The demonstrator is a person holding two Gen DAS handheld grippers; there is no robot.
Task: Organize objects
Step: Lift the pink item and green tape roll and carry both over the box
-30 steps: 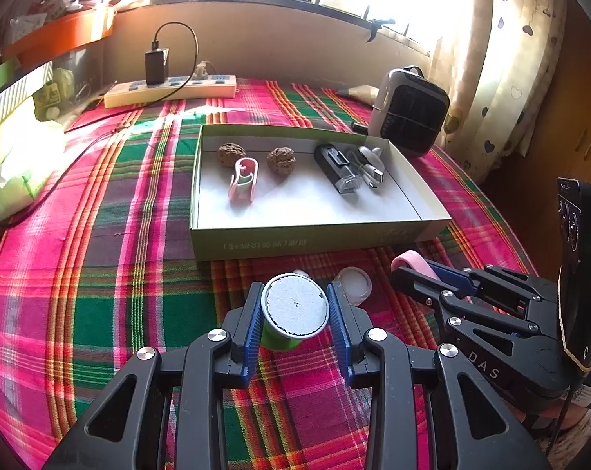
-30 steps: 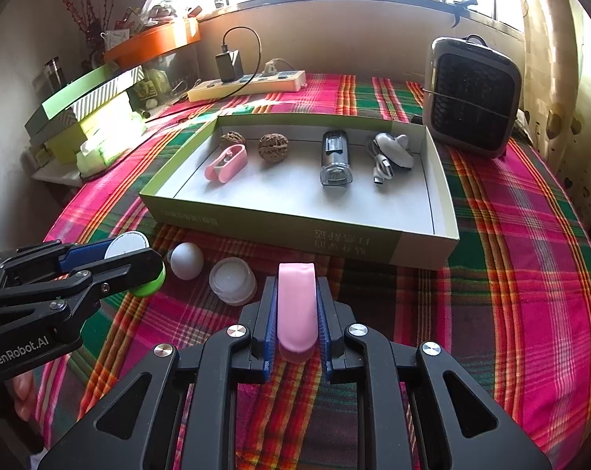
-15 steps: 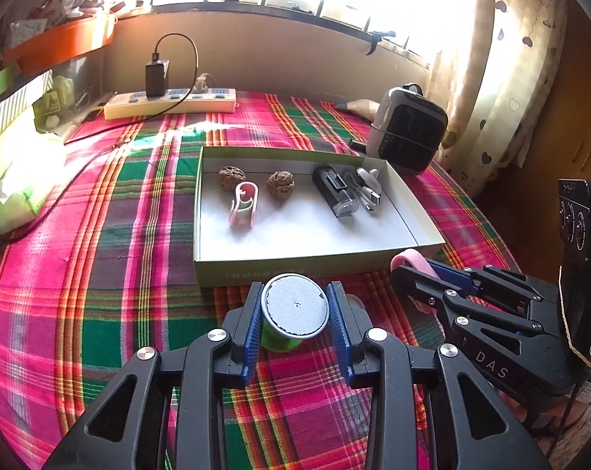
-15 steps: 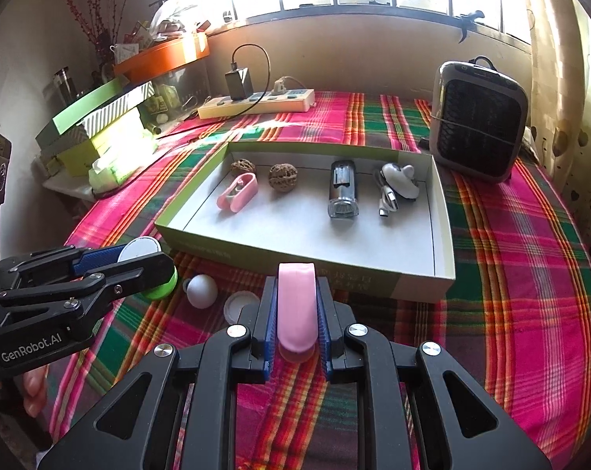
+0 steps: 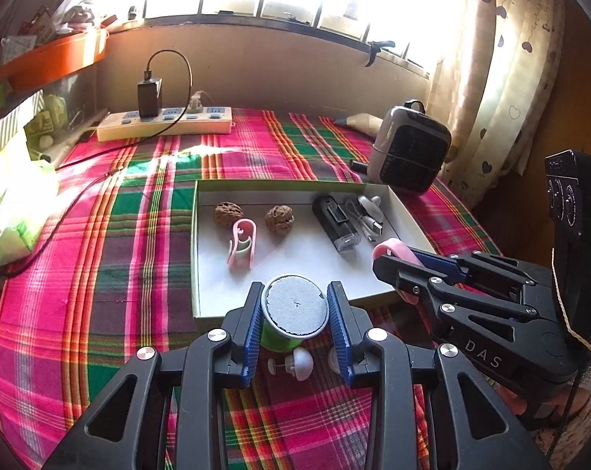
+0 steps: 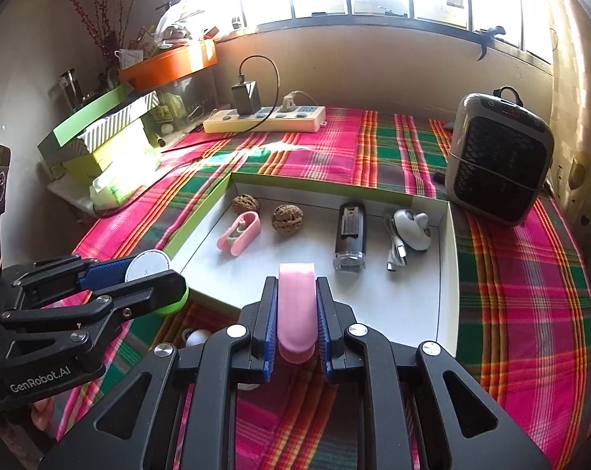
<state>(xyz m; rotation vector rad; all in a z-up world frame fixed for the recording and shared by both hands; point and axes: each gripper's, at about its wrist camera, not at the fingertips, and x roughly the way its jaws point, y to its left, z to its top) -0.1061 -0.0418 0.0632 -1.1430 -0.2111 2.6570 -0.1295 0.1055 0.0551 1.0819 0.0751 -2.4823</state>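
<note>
Left tool (image 5: 295, 315) | grips green spool (image 5: 293, 311) | right tool (image 6: 295, 313) | grips pink clip (image 6: 296, 305)

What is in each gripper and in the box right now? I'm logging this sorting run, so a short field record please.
left gripper: shut on green spool
right gripper: shut on pink clip
box: two walnuts, second pink clip, black device, white cable
outside box: small white items on plaid cloth

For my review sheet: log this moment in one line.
left gripper: holds green spool | right gripper: holds pink clip | both near tray
</note>
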